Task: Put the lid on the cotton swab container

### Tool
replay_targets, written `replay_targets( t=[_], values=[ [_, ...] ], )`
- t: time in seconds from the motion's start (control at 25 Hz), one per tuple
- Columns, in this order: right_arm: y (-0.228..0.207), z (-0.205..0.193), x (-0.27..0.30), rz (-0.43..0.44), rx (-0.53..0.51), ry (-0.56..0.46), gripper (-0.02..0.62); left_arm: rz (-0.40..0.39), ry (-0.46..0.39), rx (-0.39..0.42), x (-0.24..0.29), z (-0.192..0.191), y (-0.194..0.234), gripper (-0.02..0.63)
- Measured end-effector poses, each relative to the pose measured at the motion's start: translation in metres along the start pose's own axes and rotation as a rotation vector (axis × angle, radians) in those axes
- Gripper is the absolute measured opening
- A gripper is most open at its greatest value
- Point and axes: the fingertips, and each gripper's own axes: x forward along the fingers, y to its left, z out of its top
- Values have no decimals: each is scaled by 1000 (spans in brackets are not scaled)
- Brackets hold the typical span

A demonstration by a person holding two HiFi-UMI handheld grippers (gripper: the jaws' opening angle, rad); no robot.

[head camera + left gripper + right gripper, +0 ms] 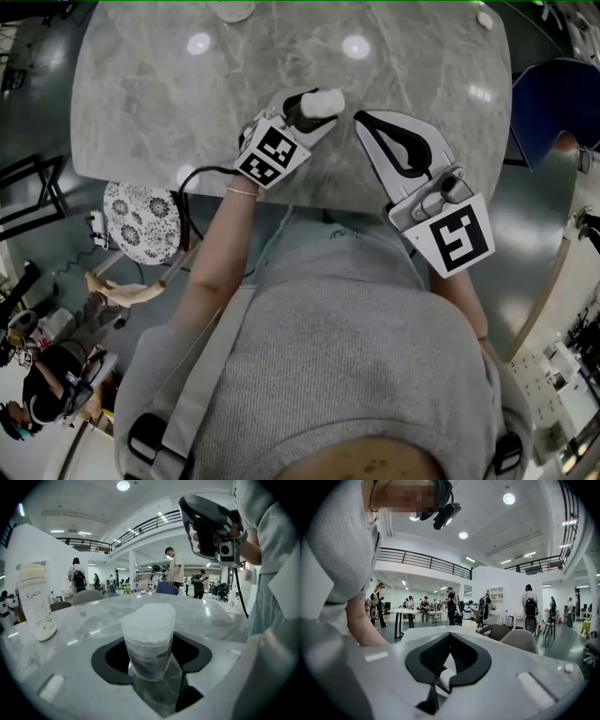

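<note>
The cotton swab container (328, 97) is a small frosted plastic tub with a pale lid sitting on top (152, 616). It stands upright between the jaws of my left gripper (314, 111), which is shut on its body near the front edge of the grey marble table (169, 103). My right gripper (362, 118) hovers just to the right of it with its jaws shut and nothing held. In the left gripper view the right gripper (211, 531) hangs above and to the right of the container.
A tall white bottle (35, 602) stands on the table to the left of the container. A round white object (232, 9) and a small disc (485, 19) lie at the far edge. A blue chair (553, 103) and a patterned stool (141, 220) flank the table.
</note>
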Motion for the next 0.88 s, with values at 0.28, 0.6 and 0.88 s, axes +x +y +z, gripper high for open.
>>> replay_targets(
  t=[0.28,0.6,0.88],
  values=[
    [0,2,0,9,2,-8,3,-1,32,21,6,-5,-2,255],
    [2,4,1,18,3,-18,3,40,57,13,6,-7,1,258],
    [1,1,-2,17,13,-22,3,141,77,-1,-10,-13,8,282]
  ],
)
